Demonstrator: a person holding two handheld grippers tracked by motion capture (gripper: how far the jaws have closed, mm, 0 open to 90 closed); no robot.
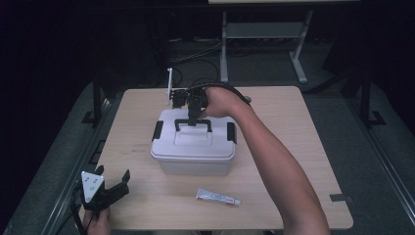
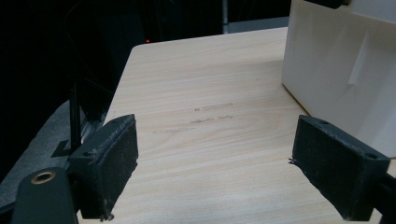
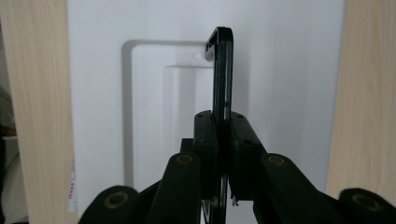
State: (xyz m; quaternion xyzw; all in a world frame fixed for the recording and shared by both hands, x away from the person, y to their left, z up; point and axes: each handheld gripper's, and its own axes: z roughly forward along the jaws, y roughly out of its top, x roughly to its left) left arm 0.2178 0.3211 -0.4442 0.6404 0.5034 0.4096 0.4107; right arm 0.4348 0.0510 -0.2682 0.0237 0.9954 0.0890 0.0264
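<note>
A white plastic storage box (image 1: 193, 152) with black side latches stands in the middle of the table. Its black carry handle (image 1: 194, 123) is raised upright on the lid (image 3: 154, 93). My right gripper (image 1: 195, 113) reaches down from above and is shut on the handle (image 3: 221, 70), both pads pressing its thin bar. My left gripper (image 1: 115, 178) rests low at the table's front left corner, open, with bare wood between its pads (image 2: 114, 154). The box's side wall (image 2: 336, 70) shows at the right of the left gripper view.
A small white tube (image 1: 218, 197) lies on the table in front of the box. A thin white upright post (image 1: 170, 85) stands behind the box near the far edge. Beyond the table are a dark floor, cables and a metal stand (image 1: 264, 34).
</note>
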